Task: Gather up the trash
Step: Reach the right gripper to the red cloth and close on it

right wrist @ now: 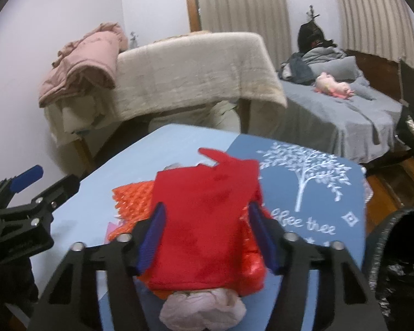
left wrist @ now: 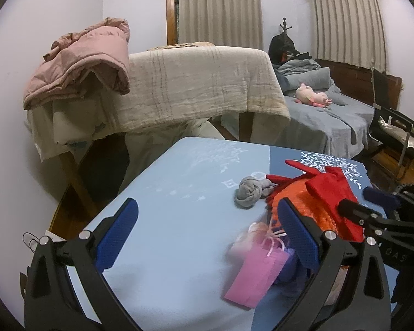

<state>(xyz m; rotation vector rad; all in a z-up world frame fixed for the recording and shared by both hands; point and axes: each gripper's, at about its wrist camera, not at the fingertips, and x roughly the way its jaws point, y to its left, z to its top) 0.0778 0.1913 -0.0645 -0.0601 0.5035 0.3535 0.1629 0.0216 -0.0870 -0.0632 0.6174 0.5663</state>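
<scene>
On the light-blue desk [left wrist: 179,207], the right tongs [right wrist: 207,237] pinch a red felt cloth [right wrist: 204,220] draped over orange mesh netting [right wrist: 132,201]. The left tongs [left wrist: 207,234] stand spread beside it, holding nothing.

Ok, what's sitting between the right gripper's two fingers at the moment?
A red cloth glove fills the gap of the right gripper, lying over orange mesh. The right wrist view shows it; the pads sit at its edges.
</scene>
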